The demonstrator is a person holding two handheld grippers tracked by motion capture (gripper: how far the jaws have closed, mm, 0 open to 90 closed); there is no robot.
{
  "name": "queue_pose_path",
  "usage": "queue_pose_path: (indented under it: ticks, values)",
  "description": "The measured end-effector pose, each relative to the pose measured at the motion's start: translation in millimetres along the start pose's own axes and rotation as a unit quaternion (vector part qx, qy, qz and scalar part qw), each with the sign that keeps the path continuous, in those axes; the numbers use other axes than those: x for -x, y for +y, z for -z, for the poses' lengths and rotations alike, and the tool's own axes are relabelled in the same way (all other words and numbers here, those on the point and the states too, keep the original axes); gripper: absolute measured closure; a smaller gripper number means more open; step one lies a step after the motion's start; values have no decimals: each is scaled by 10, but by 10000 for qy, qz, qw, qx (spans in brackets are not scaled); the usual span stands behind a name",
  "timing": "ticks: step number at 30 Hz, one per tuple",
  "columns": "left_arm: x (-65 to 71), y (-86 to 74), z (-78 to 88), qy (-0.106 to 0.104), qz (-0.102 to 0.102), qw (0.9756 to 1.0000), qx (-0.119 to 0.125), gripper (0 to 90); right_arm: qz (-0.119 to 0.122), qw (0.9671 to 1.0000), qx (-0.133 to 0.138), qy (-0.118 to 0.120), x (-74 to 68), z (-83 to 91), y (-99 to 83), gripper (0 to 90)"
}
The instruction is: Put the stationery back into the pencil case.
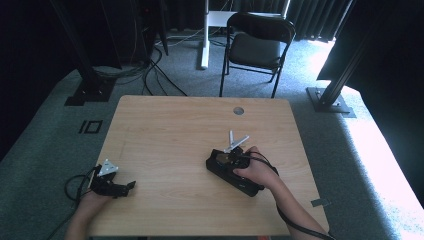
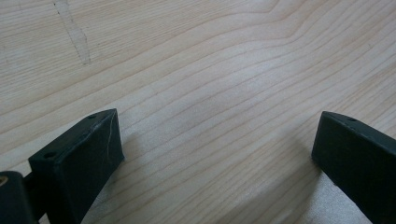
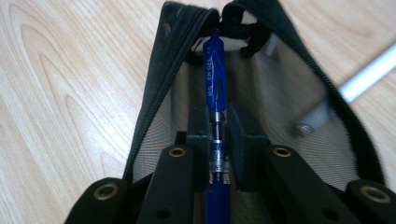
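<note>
A black pencil case (image 1: 219, 171) lies unzipped on the right half of the wooden table (image 1: 165, 130). In the right gripper view its zipper rim (image 3: 154, 93) and grey mesh lining surround a blue gel pen (image 3: 215, 79). My right gripper (image 3: 218, 126) is shut on that pen's barrel, and the pen's tip points into the case's far end. From above, the right gripper (image 1: 231, 161) sits over the case's mouth. My left gripper (image 1: 127, 186) rests low at the table's front left, open, with bare wood between its jaws (image 2: 217, 149).
Two white pens (image 1: 235, 141) lie crossed just beyond the case; one white pen (image 3: 369, 74) lies outside the case's right wall. A round cable hole (image 1: 238, 110) sits near the table's far edge. A black folding chair (image 1: 257, 45) stands behind the table.
</note>
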State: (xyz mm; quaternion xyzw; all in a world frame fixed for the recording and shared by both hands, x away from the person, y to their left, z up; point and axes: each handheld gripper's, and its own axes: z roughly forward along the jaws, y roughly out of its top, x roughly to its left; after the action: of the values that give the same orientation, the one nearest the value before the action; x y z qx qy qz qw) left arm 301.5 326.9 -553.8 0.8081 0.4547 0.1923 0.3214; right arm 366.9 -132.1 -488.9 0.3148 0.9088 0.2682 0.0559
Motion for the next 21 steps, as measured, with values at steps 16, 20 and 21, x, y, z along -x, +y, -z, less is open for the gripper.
queue_pose_path:
  ticks: [16,20,21]
  values:
    - [-2,0,0,-6,-5,10000,0,21,-56,10000,10,73,24,37,-10,769]
    - [-1,0,1,-5,-5,10000,0,21,-134,9992,360,144,44,210,-17,769]
    - [-1,0,1,-5,-6,10000,-1,21,-151,9988,435,155,48,261,-18,768]
